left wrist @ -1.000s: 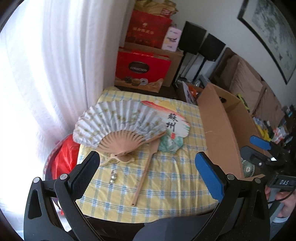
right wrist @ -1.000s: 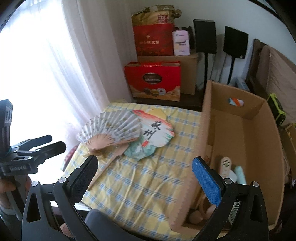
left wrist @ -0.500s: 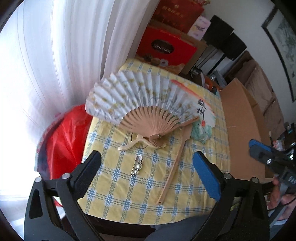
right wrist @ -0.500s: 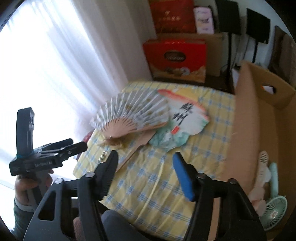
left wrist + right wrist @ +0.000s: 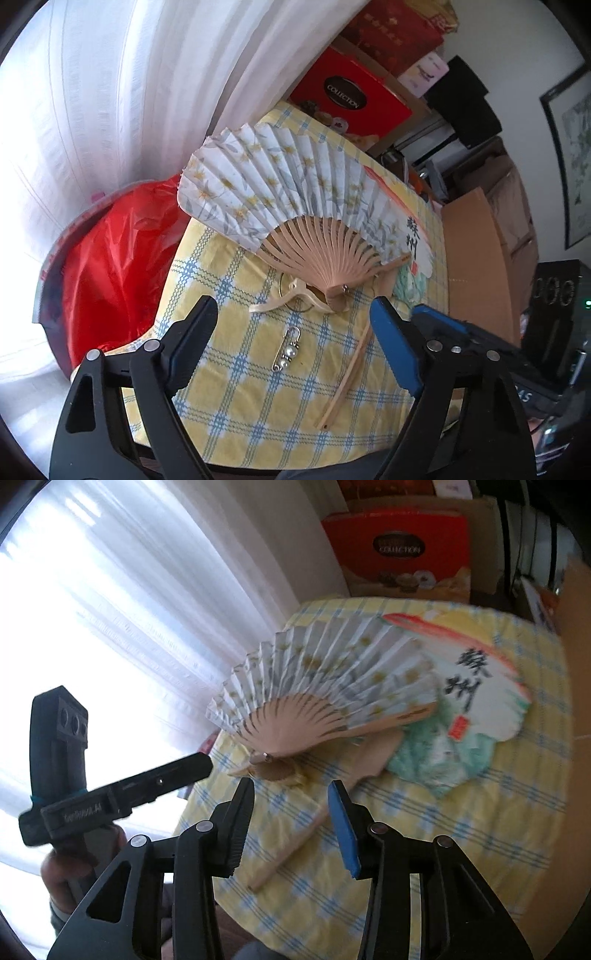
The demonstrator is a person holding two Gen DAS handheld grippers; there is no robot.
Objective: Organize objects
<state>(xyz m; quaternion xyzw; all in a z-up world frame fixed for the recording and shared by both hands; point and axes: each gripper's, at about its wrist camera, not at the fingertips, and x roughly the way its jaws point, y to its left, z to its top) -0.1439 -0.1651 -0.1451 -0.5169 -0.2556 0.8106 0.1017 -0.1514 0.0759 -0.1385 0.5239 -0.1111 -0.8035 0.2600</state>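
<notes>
An open folding paper fan [image 5: 295, 192] [image 5: 325, 686] lies on a yellow checked tablecloth [image 5: 258, 398] [image 5: 480, 842]. A flat painted fan [image 5: 476, 701] with a long wooden handle [image 5: 351, 369] [image 5: 295, 849] lies partly under it. A cream hair clip [image 5: 291, 299] and a pearl brooch pin [image 5: 286, 354] lie near the folding fan's pivot. My left gripper [image 5: 295, 343] is open above the pin. My right gripper [image 5: 291, 827] is open, its jaws narrower, above the handle and just short of the pivot.
A cardboard box [image 5: 476, 258] stands at the table's right. A red bag [image 5: 110, 258] sits left of the table below a white curtain [image 5: 110, 92]. Red gift boxes [image 5: 351, 96] [image 5: 399, 554] stand behind the table.
Both grippers have moved forward and down towards the folding fan's pivot. The right gripper's jaws have narrowed since a second ago. The fans have not moved.
</notes>
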